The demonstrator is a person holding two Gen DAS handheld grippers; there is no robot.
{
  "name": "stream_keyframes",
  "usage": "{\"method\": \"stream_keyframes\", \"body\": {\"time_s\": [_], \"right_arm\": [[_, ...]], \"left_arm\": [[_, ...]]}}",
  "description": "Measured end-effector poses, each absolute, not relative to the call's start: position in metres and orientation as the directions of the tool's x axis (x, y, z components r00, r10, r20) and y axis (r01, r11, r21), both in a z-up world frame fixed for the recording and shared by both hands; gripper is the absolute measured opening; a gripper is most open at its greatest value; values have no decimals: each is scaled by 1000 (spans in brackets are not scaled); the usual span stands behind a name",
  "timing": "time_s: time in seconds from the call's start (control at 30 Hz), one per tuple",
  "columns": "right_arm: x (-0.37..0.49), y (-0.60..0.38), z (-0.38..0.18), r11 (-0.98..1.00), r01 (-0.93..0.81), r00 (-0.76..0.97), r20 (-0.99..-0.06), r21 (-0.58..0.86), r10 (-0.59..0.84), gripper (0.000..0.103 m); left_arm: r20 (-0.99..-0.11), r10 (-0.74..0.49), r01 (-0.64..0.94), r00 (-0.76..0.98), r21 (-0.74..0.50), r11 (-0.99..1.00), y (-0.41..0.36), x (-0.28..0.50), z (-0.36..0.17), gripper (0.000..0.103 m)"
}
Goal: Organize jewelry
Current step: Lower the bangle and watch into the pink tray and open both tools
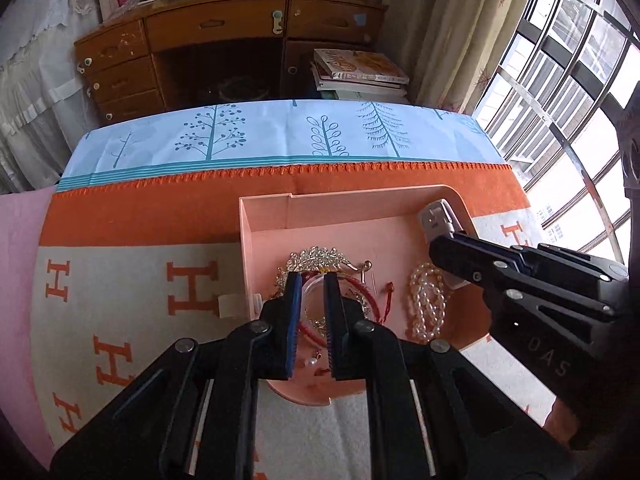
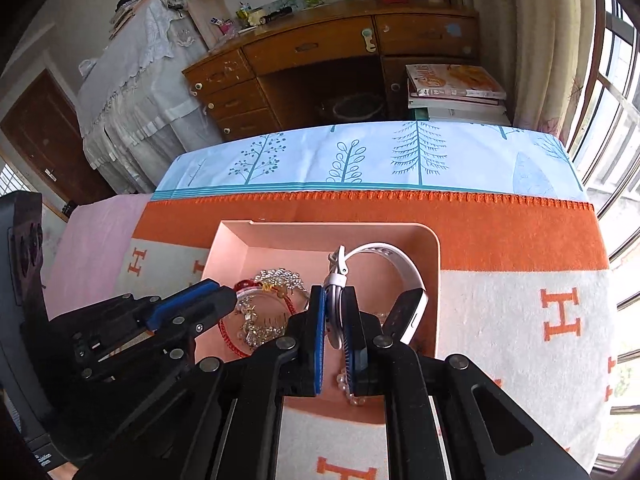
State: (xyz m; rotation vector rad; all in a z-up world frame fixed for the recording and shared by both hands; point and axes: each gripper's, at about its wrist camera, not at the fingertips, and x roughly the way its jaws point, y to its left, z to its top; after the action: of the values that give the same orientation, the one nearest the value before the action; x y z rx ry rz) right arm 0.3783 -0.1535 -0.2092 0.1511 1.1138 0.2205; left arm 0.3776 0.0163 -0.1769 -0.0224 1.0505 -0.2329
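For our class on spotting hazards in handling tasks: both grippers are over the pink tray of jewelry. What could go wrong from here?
1. The right gripper is shut on the white watch strap; the dangling watch could snag the bead bracelet.
2. The left gripper pinches a clear bangle amid the red cord and gold leaf brooch; lifting may drag them along.
3. The grippers are close and could collide.

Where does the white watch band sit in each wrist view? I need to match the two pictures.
Left wrist view: only the end of the white watch band shows, right of centre, poking past the right gripper over the pink tray.
Right wrist view: centre, looping up from between the blue pads above the tray.
Shared landmark: the gold leaf brooch in the tray.
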Motion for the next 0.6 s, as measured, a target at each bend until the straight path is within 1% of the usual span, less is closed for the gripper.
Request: {"method": "stream_keyframes", "body": {"time_s": [0.1,0.17,0.4,0.6], "right_arm": [[381,-146,-223,980,-108,405,-892,169,199,10],[383,-143,-230,975,-111,385,-896,192,220,11],[358,-155,-210,969,-123,417,-876,212,244,13],[323,-168,-184,961,-134,440,-854,242,277,13]], "left_arm": [[-883,-199,168,424,-139,976,15,382,-186,9],[-891,-190,171,411,-130,977,15,379,-188,9],[-880,-214,200,424,-139,970,21,355,-173,9],[-872,-231,182,431,-167,969,33,330,-152,9]]}}
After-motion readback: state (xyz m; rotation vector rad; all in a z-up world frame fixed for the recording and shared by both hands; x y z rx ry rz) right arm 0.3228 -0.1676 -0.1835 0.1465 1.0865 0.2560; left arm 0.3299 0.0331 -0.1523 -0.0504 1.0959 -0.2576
